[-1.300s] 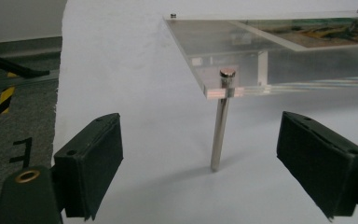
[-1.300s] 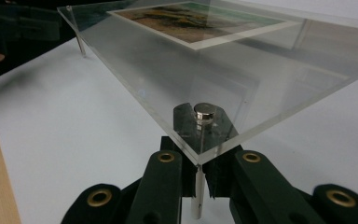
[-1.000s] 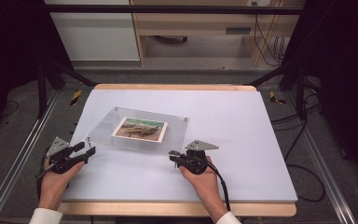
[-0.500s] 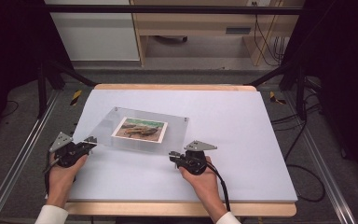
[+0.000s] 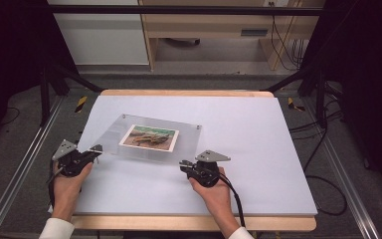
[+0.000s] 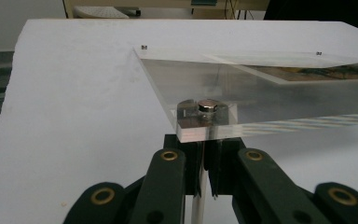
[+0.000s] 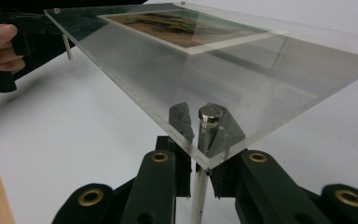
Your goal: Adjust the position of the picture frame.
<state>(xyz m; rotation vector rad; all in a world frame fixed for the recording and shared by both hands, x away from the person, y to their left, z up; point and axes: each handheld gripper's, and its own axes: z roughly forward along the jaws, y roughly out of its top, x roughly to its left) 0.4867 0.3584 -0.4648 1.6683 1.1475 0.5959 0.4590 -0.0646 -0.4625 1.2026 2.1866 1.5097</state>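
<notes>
White table [image 5: 258,149], clear acrylic frame [image 5: 151,152], silver corner pins [image 6: 208,105], cables [image 5: 323,144] beyond

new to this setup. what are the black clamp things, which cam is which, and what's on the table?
No robot arm here: a person holds a two-jaw gripper in each hand. The high view looks down on the white table; the left gripper shows at its left, the right gripper near the middle. The other two pictures come from cameras riding on each gripper, looking along its black jaws. On the table is a clear acrylic photo frame with a photo inside and small metal pins at its corners. Each gripper is shut on a near corner of the frame, on the standoff under its pin.
</notes>
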